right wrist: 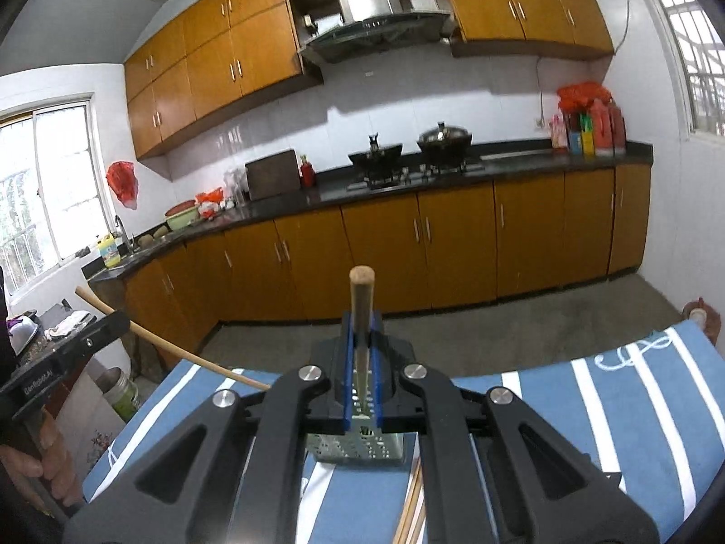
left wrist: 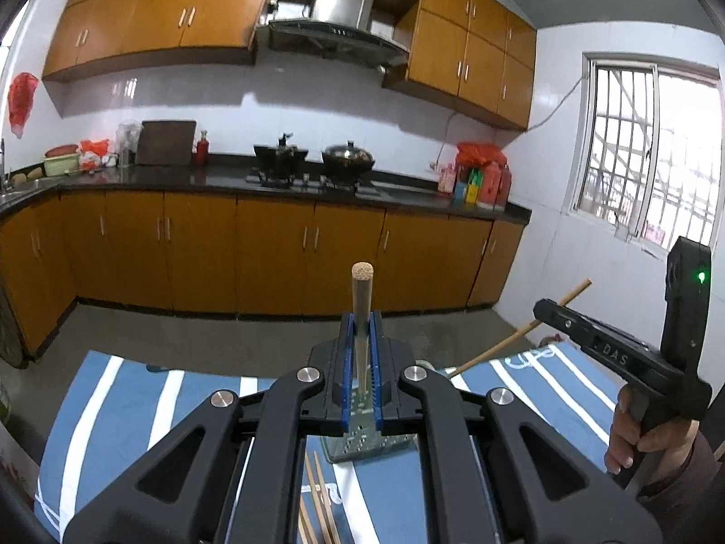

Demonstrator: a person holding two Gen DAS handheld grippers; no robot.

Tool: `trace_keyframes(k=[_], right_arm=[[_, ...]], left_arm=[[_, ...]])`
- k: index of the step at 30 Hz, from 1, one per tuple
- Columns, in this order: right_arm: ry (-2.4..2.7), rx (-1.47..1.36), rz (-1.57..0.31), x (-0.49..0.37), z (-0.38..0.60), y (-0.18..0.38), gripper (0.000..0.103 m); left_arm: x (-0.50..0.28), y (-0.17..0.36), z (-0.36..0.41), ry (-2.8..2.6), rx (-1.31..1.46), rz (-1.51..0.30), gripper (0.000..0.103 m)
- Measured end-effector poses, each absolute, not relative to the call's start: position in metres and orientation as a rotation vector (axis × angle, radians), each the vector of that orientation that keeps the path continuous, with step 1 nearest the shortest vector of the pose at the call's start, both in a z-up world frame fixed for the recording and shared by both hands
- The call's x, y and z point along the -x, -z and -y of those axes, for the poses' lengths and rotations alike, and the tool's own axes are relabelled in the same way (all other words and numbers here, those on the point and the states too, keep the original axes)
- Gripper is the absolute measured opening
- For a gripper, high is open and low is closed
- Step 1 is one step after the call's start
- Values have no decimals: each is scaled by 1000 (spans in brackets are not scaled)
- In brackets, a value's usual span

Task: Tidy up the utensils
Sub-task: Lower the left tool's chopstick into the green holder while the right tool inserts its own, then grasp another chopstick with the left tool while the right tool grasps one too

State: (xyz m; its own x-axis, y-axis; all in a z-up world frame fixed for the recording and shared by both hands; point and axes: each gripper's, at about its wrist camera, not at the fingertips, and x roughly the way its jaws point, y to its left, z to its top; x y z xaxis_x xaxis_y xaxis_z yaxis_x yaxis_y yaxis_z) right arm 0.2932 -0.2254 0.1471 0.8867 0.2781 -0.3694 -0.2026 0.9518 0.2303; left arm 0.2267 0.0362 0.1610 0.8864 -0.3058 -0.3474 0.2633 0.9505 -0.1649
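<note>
Over the blue striped table (left wrist: 113, 408), each hand holds one chopstick above a metal holder with little holes. The left gripper (left wrist: 361, 331) has its blue fingers pressed together on a chopstick (left wrist: 361, 299), which stands nearly straight up between them, round end on top. The right gripper (right wrist: 361, 335) pinches another chopstick (right wrist: 361, 303) the same way. The holder (left wrist: 367, 446) sits on the table just under both tools, near the middle.

Chopsticks are light, thin and stiff. They are smooth too, so I think one could slip or swing if pinched right at its tip. Holding it partway along its length, as both tools do, should keep it steady while its low end goes into the holder.

More loose chopsticks (left wrist: 319, 498) lie flat on the table near the front edge, beside the holder.

From the left camera you can see the right tool from the side, with its stick slanting. From the right camera you see the left tool near the left edge of the table, and a sink by a window behind it.
</note>
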Motion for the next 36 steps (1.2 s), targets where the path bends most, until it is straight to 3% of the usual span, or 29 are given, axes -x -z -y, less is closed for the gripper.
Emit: trace_keyframes(k=[8,16,21,23,27,36], right_arm=[[-249,-183,-462,-312,218,-128,8],[-250,-201,-446,-303,221,-130,18],[-248,-215,-405,-286,232,-137,22],[-241,-223,-386,-276,239,-138,24],[-213,-254,-375,-257,256,-131,24],[-92,-241,-618,-250,278,-26,24]], left_arm=[[-256,-132,-29,295,118,-465,7],[-255,-127,-33,297,154,-481,7],[-247,-134,-40,300,177,-442,12],[-244,-137,-42,294,183,-425,21],[-237,-141,-49,286,202,-400,22],[-210,-96,-74,171,171,-449,22]])
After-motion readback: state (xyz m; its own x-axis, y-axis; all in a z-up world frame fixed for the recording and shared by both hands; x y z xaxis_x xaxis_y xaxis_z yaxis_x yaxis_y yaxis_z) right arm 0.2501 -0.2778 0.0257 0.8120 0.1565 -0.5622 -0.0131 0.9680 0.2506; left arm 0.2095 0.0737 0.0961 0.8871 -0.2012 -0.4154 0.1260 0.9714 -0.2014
